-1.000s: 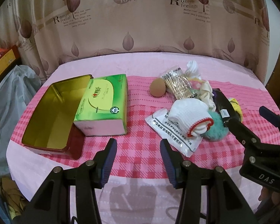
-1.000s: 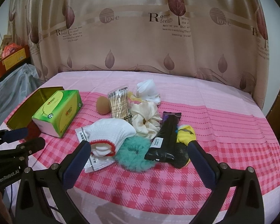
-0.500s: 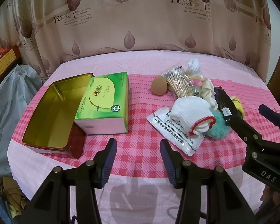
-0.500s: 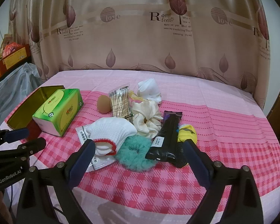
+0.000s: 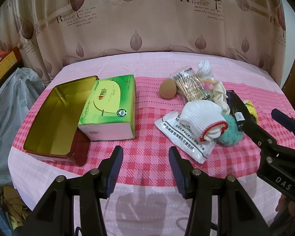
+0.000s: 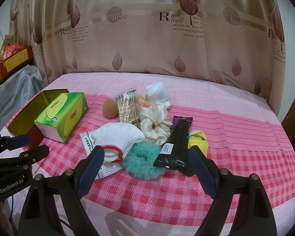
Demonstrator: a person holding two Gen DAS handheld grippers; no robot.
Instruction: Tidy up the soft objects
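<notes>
I read "GenRobot.AI" on my left gripper (image 6: 27, 147) and "DAS" on my right gripper (image 6: 145, 165). The left jaws stand apart over bare pink cloth (image 5: 147, 137); the right jaws are closing, nothing pressed between them, above the teal scrunchie (image 6: 143, 162). It lies among the soft pile, right of the green tissue box (image 5: 110, 106) and gold tin (image 5: 55, 116). Curtain (image 6: 147, 29) print: "love", "Romantic feelings".
</notes>
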